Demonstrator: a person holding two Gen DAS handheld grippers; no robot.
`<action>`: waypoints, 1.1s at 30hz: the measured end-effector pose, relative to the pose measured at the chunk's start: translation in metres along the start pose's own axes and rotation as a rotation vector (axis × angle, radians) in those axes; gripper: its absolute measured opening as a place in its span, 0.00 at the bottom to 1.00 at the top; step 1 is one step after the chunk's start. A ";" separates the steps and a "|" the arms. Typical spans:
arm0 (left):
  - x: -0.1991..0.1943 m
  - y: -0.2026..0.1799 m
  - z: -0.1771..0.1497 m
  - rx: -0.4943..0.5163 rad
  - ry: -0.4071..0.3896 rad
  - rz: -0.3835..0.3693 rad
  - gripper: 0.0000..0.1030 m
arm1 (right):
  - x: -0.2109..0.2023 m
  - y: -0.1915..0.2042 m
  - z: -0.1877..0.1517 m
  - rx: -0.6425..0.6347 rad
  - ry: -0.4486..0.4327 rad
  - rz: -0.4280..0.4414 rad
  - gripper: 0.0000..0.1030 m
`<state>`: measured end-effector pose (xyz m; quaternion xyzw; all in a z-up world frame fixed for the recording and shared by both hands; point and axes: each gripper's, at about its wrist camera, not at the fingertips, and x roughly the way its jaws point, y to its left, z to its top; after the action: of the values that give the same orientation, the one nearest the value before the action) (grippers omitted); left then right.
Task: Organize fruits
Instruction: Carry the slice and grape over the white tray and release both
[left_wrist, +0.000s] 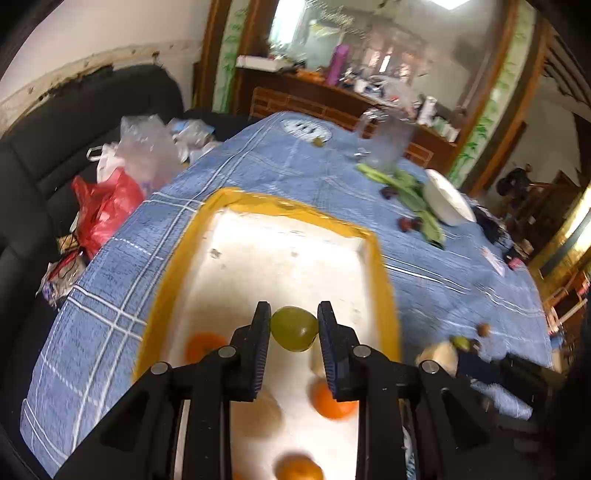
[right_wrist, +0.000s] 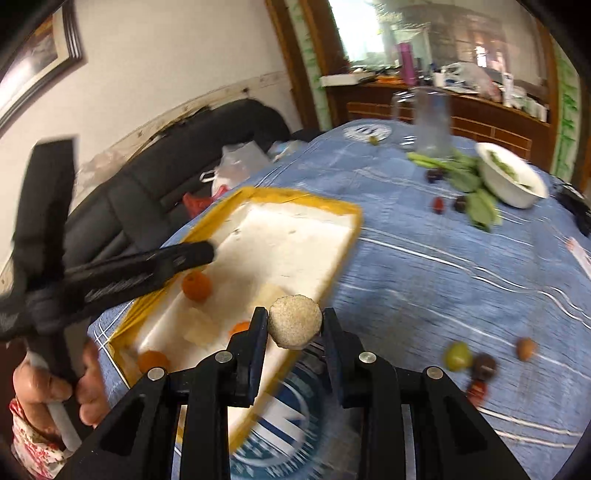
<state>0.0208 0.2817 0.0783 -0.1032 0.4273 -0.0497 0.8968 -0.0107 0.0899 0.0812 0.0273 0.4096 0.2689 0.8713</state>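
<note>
My left gripper (left_wrist: 294, 309) is shut on a green round fruit (left_wrist: 293, 330) above the white foam box with a yellow taped rim (left_wrist: 295, 206). Three oranges lie in the box: one at the left (left_wrist: 205, 345), one at the right (left_wrist: 332, 400) and one nearest me (left_wrist: 299, 470). My right gripper (right_wrist: 294, 314) is shut on a pale, speckled round fruit (right_wrist: 294, 323) over the box's near right edge (right_wrist: 343, 251). In the right wrist view the left gripper (right_wrist: 205, 253) reaches over the box, held by a hand (right_wrist: 37, 384).
Loose on the blue checked cloth (right_wrist: 443, 266) lie a green fruit (right_wrist: 457, 355), a brown one (right_wrist: 525, 348) and a dark one (right_wrist: 484, 365). Farther back are a white bowl (right_wrist: 511, 181), green leaves (right_wrist: 476, 206) and a clear jar (right_wrist: 432, 122). Plastic bags (left_wrist: 110, 199) sit on the black sofa at left.
</note>
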 end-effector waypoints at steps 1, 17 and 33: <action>0.008 0.004 0.004 -0.008 0.013 0.011 0.24 | 0.009 0.004 0.003 -0.003 0.011 0.001 0.31; 0.041 0.037 0.007 -0.112 0.088 0.015 0.41 | 0.068 0.034 0.019 -0.066 0.054 0.003 0.32; -0.044 0.017 -0.021 -0.142 -0.053 -0.042 0.71 | -0.004 0.002 -0.002 0.015 -0.036 0.006 0.45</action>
<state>-0.0235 0.3034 0.0943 -0.1770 0.4034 -0.0355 0.8970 -0.0149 0.0893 0.0837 0.0399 0.3956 0.2678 0.8776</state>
